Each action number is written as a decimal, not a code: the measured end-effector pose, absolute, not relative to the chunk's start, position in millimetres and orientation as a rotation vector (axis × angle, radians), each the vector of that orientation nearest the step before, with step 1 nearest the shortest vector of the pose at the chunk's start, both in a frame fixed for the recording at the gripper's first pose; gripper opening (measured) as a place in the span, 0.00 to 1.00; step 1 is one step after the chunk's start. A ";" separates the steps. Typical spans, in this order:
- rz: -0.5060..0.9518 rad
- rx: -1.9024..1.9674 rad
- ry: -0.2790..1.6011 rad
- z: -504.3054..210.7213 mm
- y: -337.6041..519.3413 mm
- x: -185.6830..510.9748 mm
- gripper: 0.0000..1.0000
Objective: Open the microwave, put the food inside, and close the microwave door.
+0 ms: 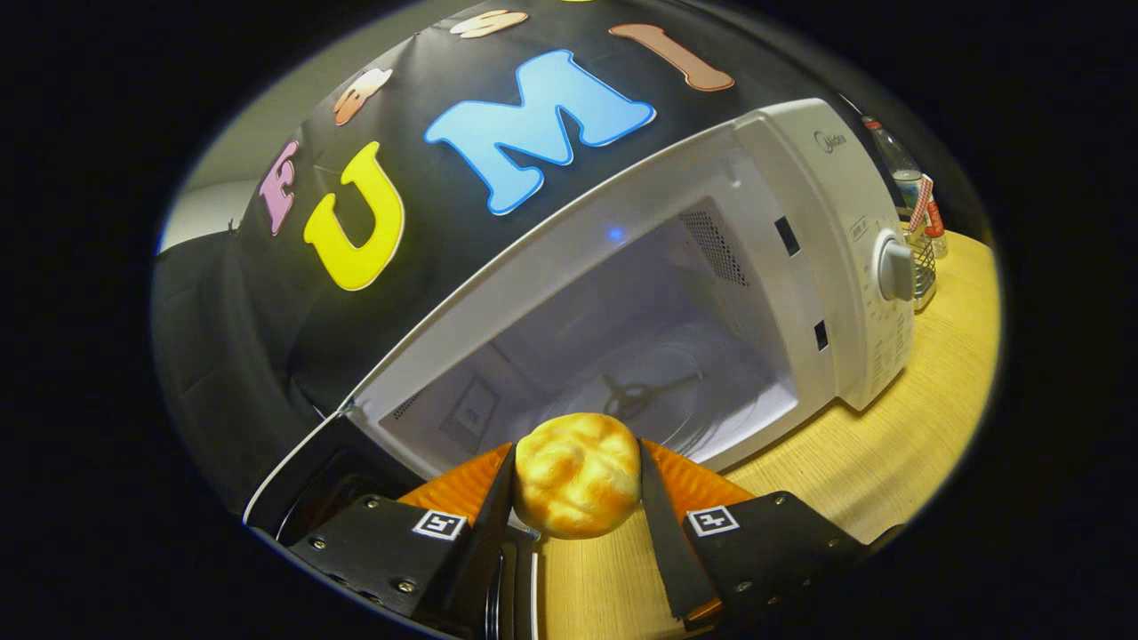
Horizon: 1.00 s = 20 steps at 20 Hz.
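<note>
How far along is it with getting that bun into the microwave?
About halfway. Done: the microwave stands with its door swung open, showing the glass turntable bare. In hand: the hand-held gripper is shut on the bun, held just in front of the opening, above the wooden table. Left: set the bun inside, let go, pull back and close the door.

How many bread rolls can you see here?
1. The bread roll is clamped between the fingers of the gripper, just in front of the open microwave. Its glass turntable looks bare, though the roll hides part of the cavity floor.
</note>
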State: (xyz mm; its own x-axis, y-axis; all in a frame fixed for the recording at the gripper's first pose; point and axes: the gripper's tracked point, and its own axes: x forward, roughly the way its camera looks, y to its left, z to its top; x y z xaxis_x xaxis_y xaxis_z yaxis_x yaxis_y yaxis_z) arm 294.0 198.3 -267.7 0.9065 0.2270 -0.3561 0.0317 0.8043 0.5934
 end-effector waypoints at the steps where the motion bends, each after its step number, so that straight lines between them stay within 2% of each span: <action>1: 0.101 0.633 0.427 -271.4 198.2 299.0 0.75; 15: -0.030 0.640 0.437 -312.0 188.7 337.5 0.79; 20: -0.043 0.632 0.432 -315.9 187.0 344.4 0.83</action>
